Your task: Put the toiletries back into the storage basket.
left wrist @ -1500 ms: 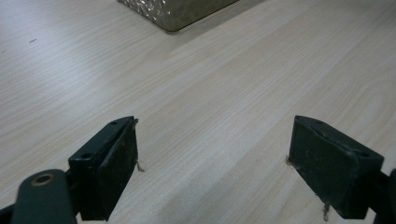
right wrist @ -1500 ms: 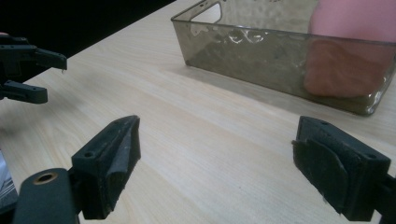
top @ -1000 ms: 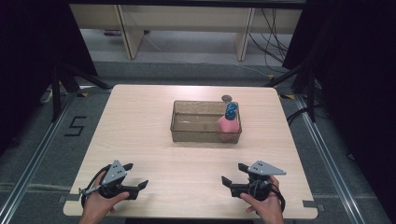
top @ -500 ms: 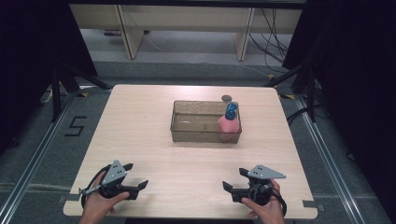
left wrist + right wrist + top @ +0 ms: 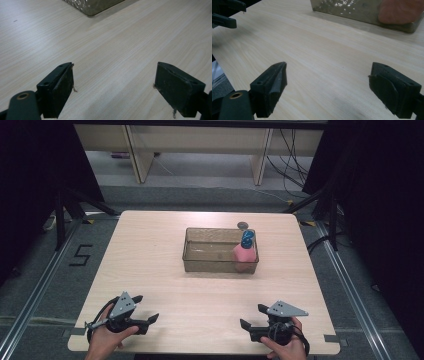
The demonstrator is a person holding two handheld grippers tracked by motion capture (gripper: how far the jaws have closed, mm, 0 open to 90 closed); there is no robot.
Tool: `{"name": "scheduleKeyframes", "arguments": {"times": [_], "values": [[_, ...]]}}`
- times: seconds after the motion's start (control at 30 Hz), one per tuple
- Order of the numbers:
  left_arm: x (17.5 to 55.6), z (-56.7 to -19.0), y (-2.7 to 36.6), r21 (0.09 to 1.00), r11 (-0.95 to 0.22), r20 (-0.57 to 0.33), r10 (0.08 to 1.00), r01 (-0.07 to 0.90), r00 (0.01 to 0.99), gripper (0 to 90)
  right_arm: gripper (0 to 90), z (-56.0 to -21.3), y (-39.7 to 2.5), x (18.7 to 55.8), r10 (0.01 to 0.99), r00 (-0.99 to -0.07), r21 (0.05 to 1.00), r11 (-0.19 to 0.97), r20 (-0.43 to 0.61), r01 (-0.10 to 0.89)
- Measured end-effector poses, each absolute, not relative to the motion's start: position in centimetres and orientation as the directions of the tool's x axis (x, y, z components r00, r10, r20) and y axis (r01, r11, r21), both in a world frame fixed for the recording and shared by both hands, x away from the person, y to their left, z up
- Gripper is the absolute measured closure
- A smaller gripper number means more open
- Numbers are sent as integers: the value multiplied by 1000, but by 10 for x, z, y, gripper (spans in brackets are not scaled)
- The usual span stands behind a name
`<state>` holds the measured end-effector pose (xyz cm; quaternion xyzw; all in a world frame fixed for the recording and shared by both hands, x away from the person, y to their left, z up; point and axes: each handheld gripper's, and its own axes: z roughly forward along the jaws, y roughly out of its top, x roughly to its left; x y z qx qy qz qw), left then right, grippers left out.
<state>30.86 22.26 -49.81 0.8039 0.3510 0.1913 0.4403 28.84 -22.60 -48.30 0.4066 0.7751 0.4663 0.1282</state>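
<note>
A clear brownish bin (image 5: 200, 261) holds a pink object (image 5: 243, 256) and something blue, perhaps patterned (image 5: 247, 239).

this looks like a lab or recording studio set up for capturing handling work. a plain pale wood surface (image 5: 150, 270) stands alone on a grey carpeted floor (image 5: 45, 270), boxed in by black curtains (image 5: 380, 195) on both sides. metal rails (image 5: 357, 290) run along the floor beside it, a number five (image 5: 81, 255) is taped on the carpet, and loose cables (image 5: 290, 150) trail beneath a bench (image 5: 200, 135) at the back.
</note>
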Motion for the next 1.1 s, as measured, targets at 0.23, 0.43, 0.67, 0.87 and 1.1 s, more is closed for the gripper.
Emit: {"name": "scheduleKeyframes", "arguments": {"times": [0.23, 0.43, 0.67, 0.87, 1.1], "values": [[309, -498, 223, 843, -365, -2, 732, 395, 681, 154, 157, -483, -229, 284, 753, -634, 831, 233, 174, 505], [309, -498, 222, 846, -359, -7, 733, 395, 680, 154, 157, -484, -231, 280, 750, -640, 830, 242, 169, 503], [309, -498, 222, 846, -362, -1, 732, 391, 681, 154, 157, -486, -230, 276, 758, -620, 826, 210, 201, 524], [309, -498, 223, 848, -360, -2, 733, 390, 680, 153, 157, -485, -233, 276, 747, -641, 831, 234, 179, 505], [309, -498, 223, 848, -363, 3, 732, 386, 681, 153, 158, -485, -232, 275, 754, -630, 833, 218, 187, 508]]}}
